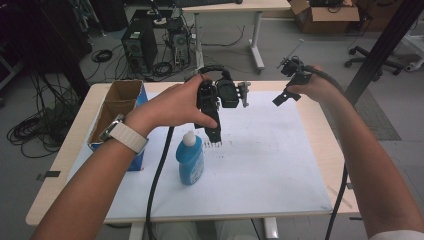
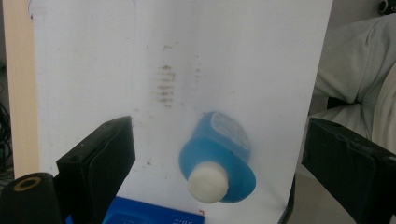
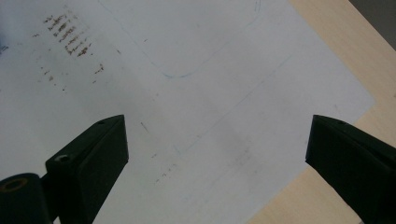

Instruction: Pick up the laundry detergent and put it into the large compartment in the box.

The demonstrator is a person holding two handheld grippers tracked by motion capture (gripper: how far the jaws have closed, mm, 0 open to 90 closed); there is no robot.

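A blue bottle (image 1: 190,159) with a white cap stands upright on the white sheet (image 1: 260,165), left of the middle. My left gripper (image 1: 214,137) hangs just right of and above the bottle, jaws pointing down. In the left gripper view the bottle (image 2: 219,149) is seen from above between the two wide-apart jaws, and the gripper (image 2: 217,135) is open and not touching it. My right gripper (image 1: 281,98) is held in the air over the sheet's far right part. In its own view the right gripper (image 3: 217,126) is open above bare, smudged sheet (image 3: 196,98).
An open cardboard box with blue sides (image 1: 119,111) stands at the table's left, close to the bottle; its blue edge (image 2: 149,213) shows below the bottle. The wooden table edge (image 3: 327,51) borders the sheet. Computer towers (image 1: 140,45), cables and another table stand behind.
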